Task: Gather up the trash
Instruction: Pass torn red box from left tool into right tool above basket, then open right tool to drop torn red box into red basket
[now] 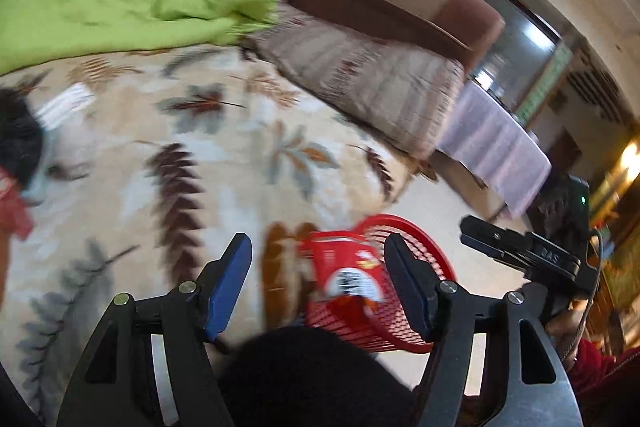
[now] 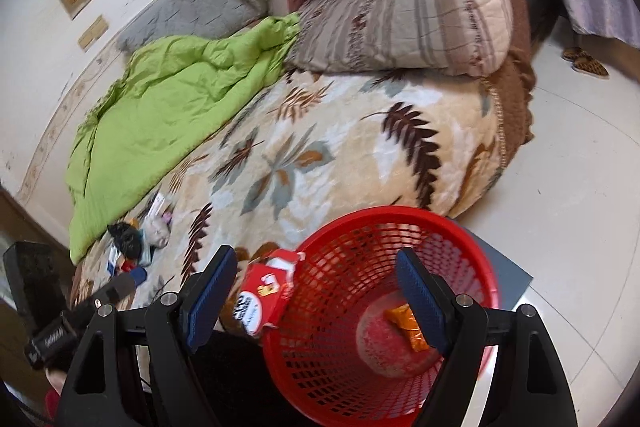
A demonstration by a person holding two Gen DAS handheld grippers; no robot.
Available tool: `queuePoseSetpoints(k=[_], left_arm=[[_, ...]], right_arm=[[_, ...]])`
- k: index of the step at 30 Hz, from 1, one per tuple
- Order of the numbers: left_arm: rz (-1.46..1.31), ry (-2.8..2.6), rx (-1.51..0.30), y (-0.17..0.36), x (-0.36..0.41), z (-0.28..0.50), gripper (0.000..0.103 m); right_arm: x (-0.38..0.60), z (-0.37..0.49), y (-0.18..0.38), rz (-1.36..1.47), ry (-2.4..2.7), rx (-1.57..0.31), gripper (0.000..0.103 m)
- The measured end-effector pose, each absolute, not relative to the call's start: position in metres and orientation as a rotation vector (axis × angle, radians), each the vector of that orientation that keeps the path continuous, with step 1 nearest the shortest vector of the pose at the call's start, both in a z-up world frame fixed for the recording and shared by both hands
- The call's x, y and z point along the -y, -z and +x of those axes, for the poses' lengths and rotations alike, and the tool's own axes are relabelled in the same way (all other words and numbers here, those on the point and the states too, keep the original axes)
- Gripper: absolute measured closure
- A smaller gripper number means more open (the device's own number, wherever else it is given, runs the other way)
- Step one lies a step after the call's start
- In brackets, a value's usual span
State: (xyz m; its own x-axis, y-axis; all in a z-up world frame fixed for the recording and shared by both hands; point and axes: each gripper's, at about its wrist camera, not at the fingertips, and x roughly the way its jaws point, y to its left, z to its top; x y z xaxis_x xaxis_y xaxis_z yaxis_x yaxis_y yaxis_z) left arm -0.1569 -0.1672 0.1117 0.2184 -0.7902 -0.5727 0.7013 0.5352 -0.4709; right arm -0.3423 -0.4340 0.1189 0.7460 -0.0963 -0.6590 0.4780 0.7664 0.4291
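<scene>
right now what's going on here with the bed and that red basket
A person with a gripper in each hand is clearing trash off a bed into a red mesh basket on the floor beside it. A red snack packet is at the basket's rim, not gripped by either tool. The left gripper and the right gripper both show open jaws. An orange wrapper already lies at the basket's bottom. More small litter sits on the floral blanket near the green quilt.
</scene>
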Motion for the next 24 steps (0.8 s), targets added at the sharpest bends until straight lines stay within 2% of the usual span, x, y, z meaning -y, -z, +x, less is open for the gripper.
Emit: queuePoseSetpoints(k=[11, 16, 17, 19, 23, 24], left_arm=[[-0.142, 0.932, -0.859, -0.089, 0.106, -0.144, 0.036], [-0.13, 0.93, -0.876, -0.077, 0.107, -0.14, 0.036], [-0.123, 0.932, -0.874, -0.076, 0.108, -0.142, 0.036], [-0.106, 0.941, -0.867, -0.076, 0.108, -0.144, 0.036], [-0.082, 0.944, -0.857, -0.075, 0.11, -0.148, 0.036], [-0.079, 0.944, -0.856, -0.075, 0.11, -0.148, 0.036]], right_arm=[[0.399, -0.304, -0.107, 0.683, 0.158, -0.75, 0.018], [0.407, -0.298, -0.075, 0.809, 0.128, -0.796, 0.018], [0.413, -0.297, -0.064, 0.836, 0.148, -0.812, 0.019], [0.421, -0.295, -0.048, 0.906, 0.14, -0.819, 0.03], [0.427, -0.284, -0.025, 0.965, 0.124, -0.833, 0.038], [0.426, -0.281, -0.021, 0.98, 0.111, -0.834, 0.048]])
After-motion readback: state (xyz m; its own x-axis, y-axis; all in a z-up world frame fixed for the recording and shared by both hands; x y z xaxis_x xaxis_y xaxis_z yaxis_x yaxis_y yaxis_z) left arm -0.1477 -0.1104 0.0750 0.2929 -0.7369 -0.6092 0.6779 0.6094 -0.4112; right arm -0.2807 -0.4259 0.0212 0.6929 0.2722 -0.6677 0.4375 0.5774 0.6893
